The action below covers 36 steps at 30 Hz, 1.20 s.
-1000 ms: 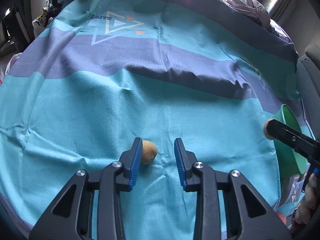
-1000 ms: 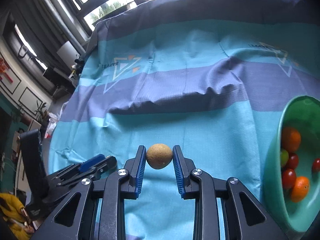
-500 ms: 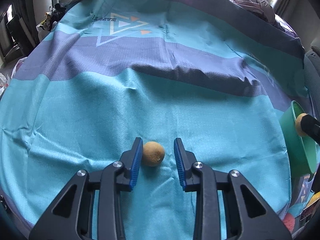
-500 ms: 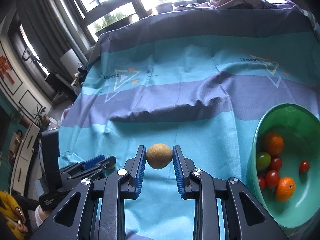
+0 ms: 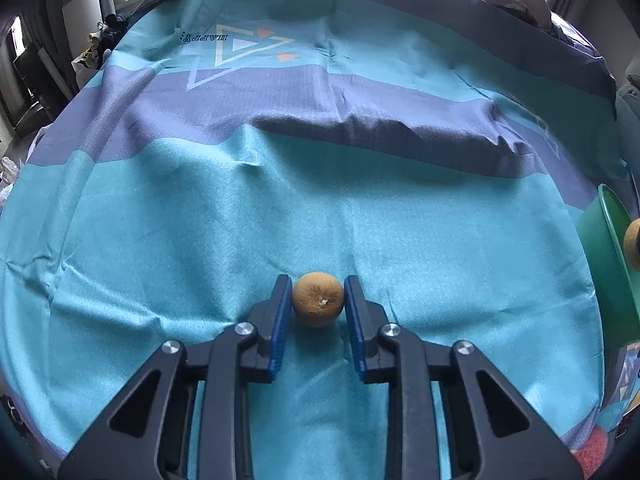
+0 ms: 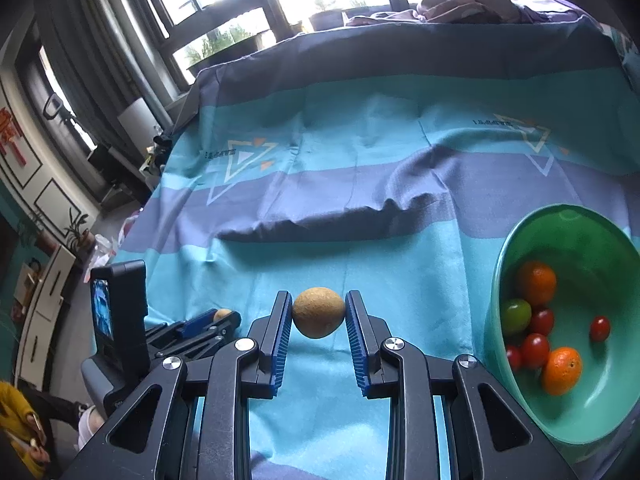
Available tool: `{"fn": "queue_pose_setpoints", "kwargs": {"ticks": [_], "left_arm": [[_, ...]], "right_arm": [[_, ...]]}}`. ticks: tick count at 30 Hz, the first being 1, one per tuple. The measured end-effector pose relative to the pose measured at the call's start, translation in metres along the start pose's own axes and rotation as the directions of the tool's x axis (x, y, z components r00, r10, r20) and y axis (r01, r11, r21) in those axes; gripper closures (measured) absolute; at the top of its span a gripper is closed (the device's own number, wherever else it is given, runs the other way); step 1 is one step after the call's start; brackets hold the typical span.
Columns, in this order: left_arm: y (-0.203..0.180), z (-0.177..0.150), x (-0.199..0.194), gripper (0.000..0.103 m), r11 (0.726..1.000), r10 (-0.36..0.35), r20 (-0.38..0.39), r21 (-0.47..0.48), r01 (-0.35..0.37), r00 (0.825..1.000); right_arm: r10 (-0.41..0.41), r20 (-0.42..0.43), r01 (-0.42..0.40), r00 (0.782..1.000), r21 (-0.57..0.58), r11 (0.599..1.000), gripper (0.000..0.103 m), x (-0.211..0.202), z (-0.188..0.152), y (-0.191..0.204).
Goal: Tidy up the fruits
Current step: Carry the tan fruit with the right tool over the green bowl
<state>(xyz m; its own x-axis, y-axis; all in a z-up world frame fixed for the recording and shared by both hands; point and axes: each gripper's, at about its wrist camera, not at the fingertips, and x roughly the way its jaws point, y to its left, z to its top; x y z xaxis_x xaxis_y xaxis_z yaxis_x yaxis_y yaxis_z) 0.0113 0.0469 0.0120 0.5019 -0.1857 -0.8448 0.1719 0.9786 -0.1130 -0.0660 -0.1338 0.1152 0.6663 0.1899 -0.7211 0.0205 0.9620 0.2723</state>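
The cloth (image 5: 320,208) carries the printed word "HAPPY", appearing upside down beside a triangle motif (image 5: 240,50) in the left wrist view. The right wrist view shows the same print twice, at the left motif (image 6: 240,160) and the right motif (image 6: 532,140); both are too small to read reliably.

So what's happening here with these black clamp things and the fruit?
A person is sorting fruit with two hand-held tools. The right gripper holds a brown kiwi above the blue cloth, near a green bowl holding oranges and cherry tomatoes. The left gripper is closed around a second kiwi lying on the cloth.
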Motion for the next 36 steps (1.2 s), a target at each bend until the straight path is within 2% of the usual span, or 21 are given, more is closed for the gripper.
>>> {"fn": "queue_pose_setpoints", "kwargs": {"ticks": [4,11,18,22,29,33,36], "left_arm": [[-0.005,0.0,-0.005,0.077,1.0,0.01,0.011,0.01,-0.01,1.0],[-0.028,-0.002,-0.042,0.077,0.998,-0.039,0.111,0.052,0.034,0.993],[-0.068,0.002,-0.079,0.077,0.991,-0.096,0.197,0.111,0.075,0.976],[-0.096,0.004,-0.097,0.077,0.984,-0.13,0.237,0.153,0.095,0.963],[-0.156,0.01,-0.115,0.077,0.955,-0.24,0.253,0.235,0.181,0.937],[-0.196,0.011,-0.113,0.077,0.927,-0.31,0.217,0.287,0.242,0.926],[-0.224,0.01,-0.105,0.077,0.909,-0.333,0.186,0.325,0.262,0.925]], "right_arm": [[0.001,-0.005,-0.001,1.0,0.024,1.0,0.074,0.0,-0.003,-0.008],[-0.007,0.016,0.006,1.0,0.066,0.998,0.074,-0.006,-0.001,-0.025],[0.0,0.046,-0.004,0.999,0.08,0.997,0.074,-0.022,0.003,-0.037],[-0.006,0.092,-0.001,0.996,0.073,0.997,0.074,-0.038,0.005,-0.044],[-0.067,0.178,0.05,0.982,0.1,0.994,0.074,-0.074,0.007,-0.072],[-0.15,0.201,0.124,0.968,0.138,0.983,0.074,-0.087,0.006,-0.096],[-0.221,0.201,0.185,0.954,0.184,0.965,0.074,-0.093,0.004,-0.118]]}}
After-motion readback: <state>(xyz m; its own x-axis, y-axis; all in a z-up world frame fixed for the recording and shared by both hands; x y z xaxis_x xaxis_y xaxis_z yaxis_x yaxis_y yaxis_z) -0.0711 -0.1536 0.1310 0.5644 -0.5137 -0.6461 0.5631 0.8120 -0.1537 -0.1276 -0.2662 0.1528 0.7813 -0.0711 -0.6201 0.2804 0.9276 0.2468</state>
